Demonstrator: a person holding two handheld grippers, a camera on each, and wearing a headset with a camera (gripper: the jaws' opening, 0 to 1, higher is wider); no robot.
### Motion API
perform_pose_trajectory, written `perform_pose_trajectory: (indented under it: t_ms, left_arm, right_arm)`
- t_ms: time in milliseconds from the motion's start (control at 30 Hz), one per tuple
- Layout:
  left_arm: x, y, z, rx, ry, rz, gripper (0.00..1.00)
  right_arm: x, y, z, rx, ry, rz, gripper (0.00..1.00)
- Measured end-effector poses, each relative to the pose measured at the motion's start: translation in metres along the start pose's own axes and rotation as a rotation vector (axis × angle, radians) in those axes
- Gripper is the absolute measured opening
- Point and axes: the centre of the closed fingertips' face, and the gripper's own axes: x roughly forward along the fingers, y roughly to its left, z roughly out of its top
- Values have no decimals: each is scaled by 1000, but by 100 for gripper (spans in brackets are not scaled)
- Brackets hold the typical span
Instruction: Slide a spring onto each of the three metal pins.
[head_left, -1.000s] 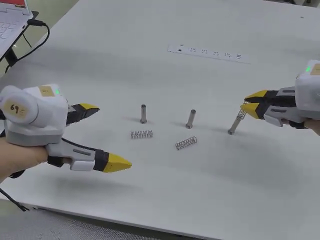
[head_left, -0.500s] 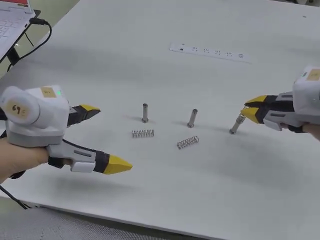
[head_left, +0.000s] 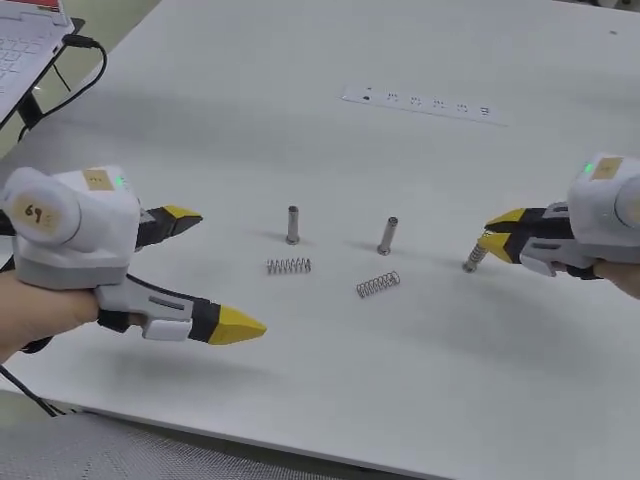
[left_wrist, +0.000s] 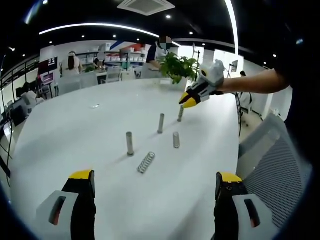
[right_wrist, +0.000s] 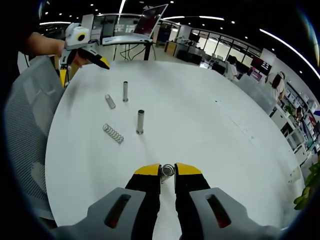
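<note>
Two bare metal pins (head_left: 293, 224) (head_left: 387, 235) stand upright mid-table. A third pin (head_left: 470, 263) leans at the right with a spring (head_left: 479, 250) around it. My right gripper (head_left: 497, 234) is shut on that spring (right_wrist: 167, 170), its yellow tips on either side of the coil. Two loose springs (head_left: 288, 265) (head_left: 377, 284) lie flat in front of the bare pins. My left gripper (head_left: 212, 270) hovers open at the left with nothing between its fingers, a short way from the nearest pin (left_wrist: 130, 143) and spring (left_wrist: 146, 162).
A white power strip (head_left: 425, 103) lies farther back on the white table (head_left: 330, 400). A laptop (head_left: 20, 40) and black cable (head_left: 85, 75) sit at the far left corner. The table's front edge runs just below the left gripper.
My right gripper has moved down along the leaning pin, and the spring has slid from the pin's top towards its base. The left gripper has stayed put.
</note>
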Motion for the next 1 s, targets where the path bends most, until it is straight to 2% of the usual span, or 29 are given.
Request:
perform_pose_trajectory:
  t_ms: [367,400,767,833,900,1000]
  left_arm:
    - [0,3,4,13,-1,-2,98]
    - [0,3,4,15,1,-2,98]
    - [2,0,8,21,-2,-11,98]
    - [2,1,9,22,-2,-9,98]
    - [1,2,10,24,-3,-7,98]
    - [0,3,10,26,-3,-4,98]
  right_arm:
    - [7,9,-12,-13,34,14,8]
    - [7,8,-9,-10,20,9,8]
    - [5,8,-11,15,31,12,9]
    - [5,5,-12,11,36,-5,11]
    - [3,5,-8,16,22,-9,15]
    - [1,6,-4,21,7,-10,14]
